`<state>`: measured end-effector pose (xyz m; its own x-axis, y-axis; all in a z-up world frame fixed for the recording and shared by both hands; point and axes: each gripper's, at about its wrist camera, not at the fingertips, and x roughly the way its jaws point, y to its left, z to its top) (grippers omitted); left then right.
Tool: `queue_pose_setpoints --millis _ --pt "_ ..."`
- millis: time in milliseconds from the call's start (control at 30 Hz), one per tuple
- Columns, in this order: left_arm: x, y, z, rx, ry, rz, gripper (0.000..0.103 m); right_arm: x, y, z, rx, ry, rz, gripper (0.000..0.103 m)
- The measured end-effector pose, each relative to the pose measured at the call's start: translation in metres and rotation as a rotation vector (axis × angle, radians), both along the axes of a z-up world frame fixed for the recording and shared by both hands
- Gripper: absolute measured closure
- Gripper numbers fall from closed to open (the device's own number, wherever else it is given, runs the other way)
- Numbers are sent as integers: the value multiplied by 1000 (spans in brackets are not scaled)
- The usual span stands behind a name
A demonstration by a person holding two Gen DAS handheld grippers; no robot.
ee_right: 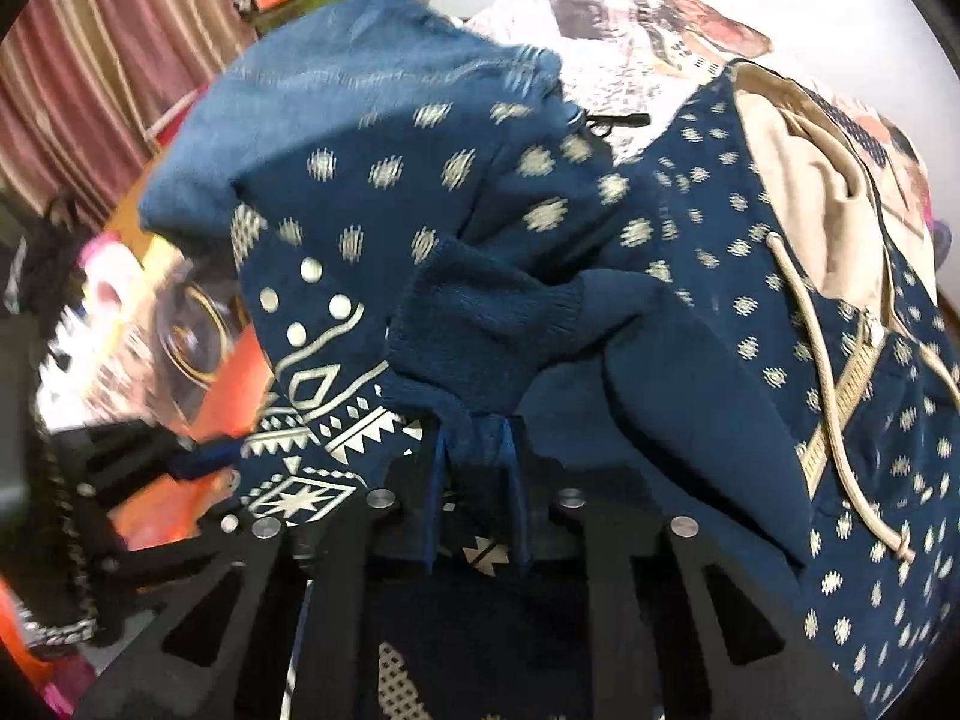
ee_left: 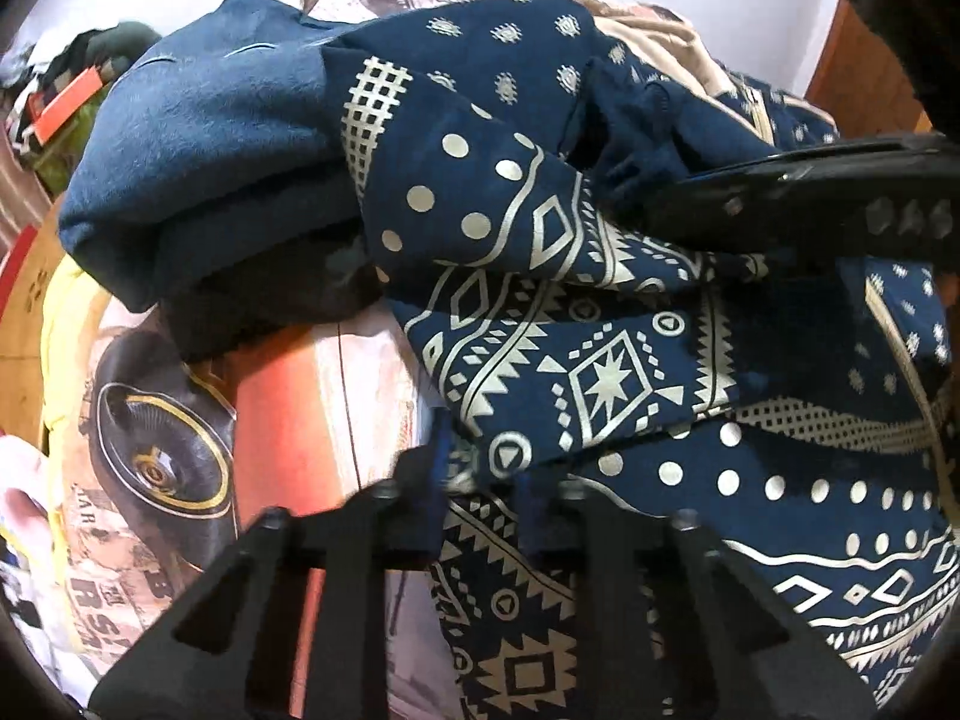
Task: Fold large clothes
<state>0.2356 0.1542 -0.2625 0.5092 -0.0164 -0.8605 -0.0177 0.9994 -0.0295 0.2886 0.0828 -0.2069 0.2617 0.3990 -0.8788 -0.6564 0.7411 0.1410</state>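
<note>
Left hand-held gripper (ee_left: 480,474) clamped on patterned navy hoodie (ee_left: 600,360), right hand-held gripper (ee_right: 474,480) pinching its ribbed cuff (ee_right: 480,324)

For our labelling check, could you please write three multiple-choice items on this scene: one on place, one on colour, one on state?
1. What lies under the navy patterned hooded garment?
A. car-print bedsheet
B. bare wood
C. tiles

2. The hood's lining is:
A. red
B. beige
C. green

3. The right gripper is:
A. open, empty
B. shut on the ribbed navy cuff
C. out of view

Answers: 1 A, the car-print bedsheet shows beside the garment; 2 B, beige fabric inside the hood; 3 B, the fingers pinch the knit cuff.
</note>
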Motion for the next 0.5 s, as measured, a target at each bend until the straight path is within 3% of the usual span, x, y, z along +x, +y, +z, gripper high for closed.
queue_pose_setpoints --millis 167,367,500 --pt "-5 16 15 -75 -29 51 98 -2 -35 51 129 -91 -97 90" --pt "-13 27 32 -126 -64 92 99 -11 -114 133 312 -234 -276 91" --pt "-20 24 33 -136 -68 95 99 -17 -164 165 377 -303 -377 91"
